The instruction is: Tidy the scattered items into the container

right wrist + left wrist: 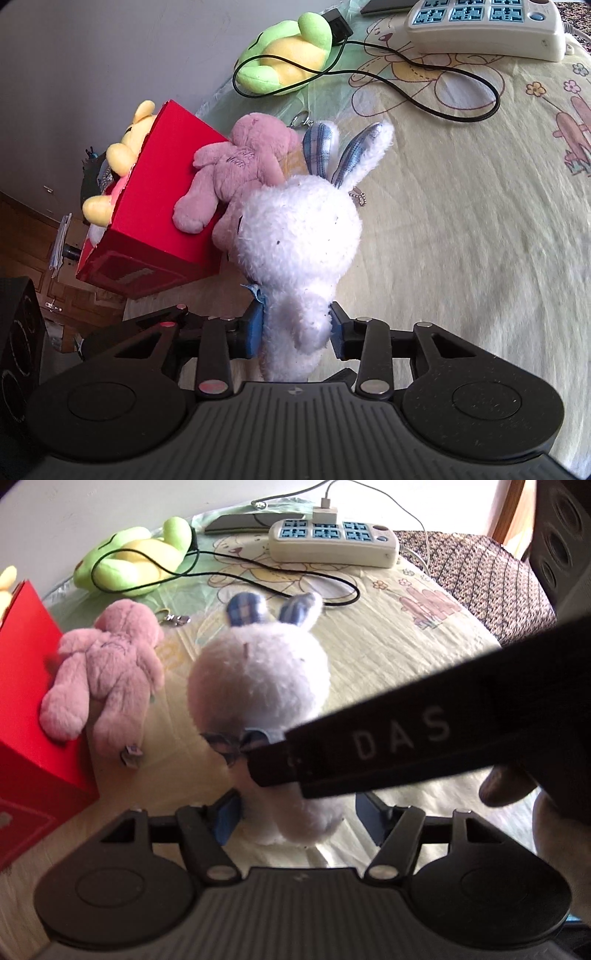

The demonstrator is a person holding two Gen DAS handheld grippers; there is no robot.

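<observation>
Clearly, step in hand: the white rabbit toy [299, 236] is gripped and on its way to the red box [162, 206]; judged from the right wrist view.
Right wrist view, right gripper [297, 328]: blue pads pinch the rabbit's lower body from both sides; its head and plaid ears rise above the fingers.
Right wrist view, container: the red box lies just left of the rabbit, a yellow bear toy [122, 155] already in its mouth, a pink bear toy [236, 166] draped on its side.
Next move, a judgement: carry the rabbit left over the pink bear to the box opening, then let go.
Left wrist view, left gripper [299, 819]: fingers spread on either side of the rabbit's feet, not pressing.
Left wrist view, still loose: green frog toy [136, 557] with a black cable [258, 565] across it.
Hidden: the box mouth faces away, its free room unknown; the right gripper's black arm covers the rabbit's middle; the box is cut off at the left edge.
</observation>
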